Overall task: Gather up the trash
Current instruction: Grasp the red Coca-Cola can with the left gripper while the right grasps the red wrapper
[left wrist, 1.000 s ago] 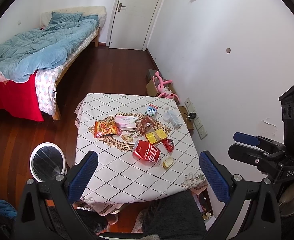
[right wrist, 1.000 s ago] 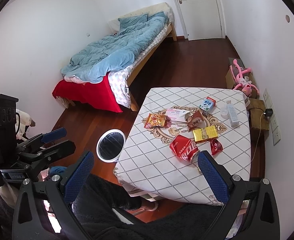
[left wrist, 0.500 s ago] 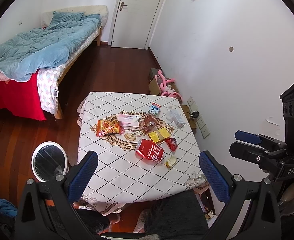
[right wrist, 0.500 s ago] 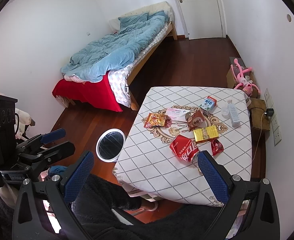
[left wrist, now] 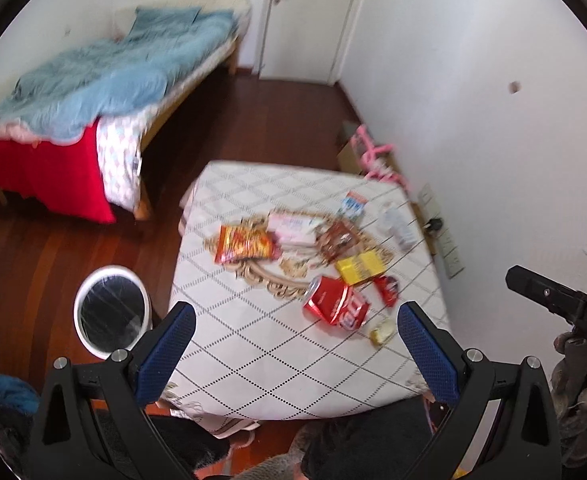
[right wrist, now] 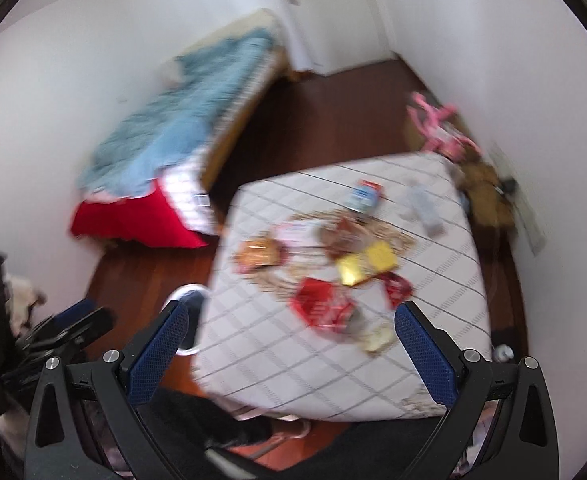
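Note:
Trash lies scattered on a small table with a white diamond-pattern cloth (left wrist: 253, 344) (right wrist: 445, 320). I see a crushed red can (left wrist: 335, 306) (right wrist: 319, 304), an orange snack bag (left wrist: 245, 243) (right wrist: 258, 254), a yellow wrapper (left wrist: 360, 267) (right wrist: 367, 266), a small red wrapper (left wrist: 387, 289) (right wrist: 396, 288), a brown packet (left wrist: 337, 238), a pink-white pack (left wrist: 291, 227), a milk carton (left wrist: 352, 204) (right wrist: 364, 194) and a clear bottle (left wrist: 398, 227) (right wrist: 423, 206). My left gripper (left wrist: 295, 352) and right gripper (right wrist: 291, 350) hover high above the near table edge, both open and empty.
A white bin with a black liner (left wrist: 111, 312) stands on the wooden floor left of the table. A bed with a blue quilt (left wrist: 93, 80) is at the far left. A pink toy and box (left wrist: 369, 156) sit by the right wall. A person's dark-clothed legs (right wrist: 197, 416) are below.
Both grippers have moved closer to the table, so the trash looks larger. The right wrist view is now motion-blurred. Both stay open.

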`<state>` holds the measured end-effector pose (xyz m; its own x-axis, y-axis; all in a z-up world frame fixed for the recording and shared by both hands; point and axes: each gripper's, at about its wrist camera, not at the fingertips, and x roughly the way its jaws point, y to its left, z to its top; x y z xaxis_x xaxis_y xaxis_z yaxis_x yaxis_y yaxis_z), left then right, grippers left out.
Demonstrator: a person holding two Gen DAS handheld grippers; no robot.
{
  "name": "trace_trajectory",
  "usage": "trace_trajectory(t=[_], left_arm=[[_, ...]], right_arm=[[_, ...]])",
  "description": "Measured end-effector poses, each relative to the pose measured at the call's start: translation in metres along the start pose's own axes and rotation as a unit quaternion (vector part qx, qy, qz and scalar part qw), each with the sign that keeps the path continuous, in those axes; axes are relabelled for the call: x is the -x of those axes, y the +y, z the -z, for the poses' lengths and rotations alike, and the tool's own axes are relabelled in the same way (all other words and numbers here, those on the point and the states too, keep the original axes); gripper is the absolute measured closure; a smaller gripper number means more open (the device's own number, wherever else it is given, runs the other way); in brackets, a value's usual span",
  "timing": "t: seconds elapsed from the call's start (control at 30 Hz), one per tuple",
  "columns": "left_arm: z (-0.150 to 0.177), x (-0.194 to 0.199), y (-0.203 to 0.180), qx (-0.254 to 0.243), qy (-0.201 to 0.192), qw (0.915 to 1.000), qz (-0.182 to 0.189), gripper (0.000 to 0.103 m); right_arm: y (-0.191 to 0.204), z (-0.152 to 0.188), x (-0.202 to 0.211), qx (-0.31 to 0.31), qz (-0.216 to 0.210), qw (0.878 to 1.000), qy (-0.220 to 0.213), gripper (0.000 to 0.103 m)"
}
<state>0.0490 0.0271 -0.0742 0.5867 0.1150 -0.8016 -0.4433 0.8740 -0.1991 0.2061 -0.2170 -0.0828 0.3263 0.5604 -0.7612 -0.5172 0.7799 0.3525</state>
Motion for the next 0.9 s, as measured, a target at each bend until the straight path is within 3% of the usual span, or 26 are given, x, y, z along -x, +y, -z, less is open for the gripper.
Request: trace_trajectory(t=[0.17,0.27,0.33,0.4,0.5,0.63,0.7,0.73,0.8,0.9], left_arm=[[0.011,-0.097,0.001,0.054,0.070,0.9957,-0.029,0.000],[0.020,-0.149,-0.001,0.083,0.115,0.9894,-0.030,0.000],[0.029,-0.179,-0.002,0.108,0.146,0.9831,-0.022,0.000],[0.037,-0.207,-0.005,0.128,0.173,0.9765,-0.009,0.001],[0.047,-0.242,-0.009,0.172,0.210,0.9622,0.029,0.002],[0.051,-0.271,-0.018,0.217,0.213,0.9501,0.070,0.006],[0.050,-0.279,-0.019,0.235,0.206,0.9464,0.081,0.023],[0.047,-0.282,-0.018,0.245,0.203,0.9447,0.082,0.027],[0.041,-0.281,-0.015,0.255,0.195,0.9429,0.088,0.050],[0.030,-0.275,-0.021,0.235,0.185,0.9513,0.073,0.052]], right_arm=[[-0.074,-0.001,-0.088,-0.055,0.055,0.996,0.050,0.000],[-0.106,0.005,-0.145,-0.065,0.075,0.991,0.090,0.006],[-0.120,0.008,-0.181,-0.060,0.082,0.989,0.111,0.017],[-0.131,0.011,-0.208,-0.059,0.086,0.987,0.124,0.020],[-0.140,0.012,-0.238,-0.064,0.079,0.985,0.141,0.020],[-0.143,0.007,-0.265,-0.054,0.072,0.985,0.146,0.020],[-0.145,0.005,-0.277,-0.051,0.069,0.985,0.153,0.021],[-0.147,0.005,-0.283,-0.048,0.072,0.984,0.157,0.025],[-0.151,0.004,-0.287,-0.049,0.072,0.983,0.162,0.031],[-0.154,0.004,-0.291,-0.050,0.064,0.983,0.163,0.031]])
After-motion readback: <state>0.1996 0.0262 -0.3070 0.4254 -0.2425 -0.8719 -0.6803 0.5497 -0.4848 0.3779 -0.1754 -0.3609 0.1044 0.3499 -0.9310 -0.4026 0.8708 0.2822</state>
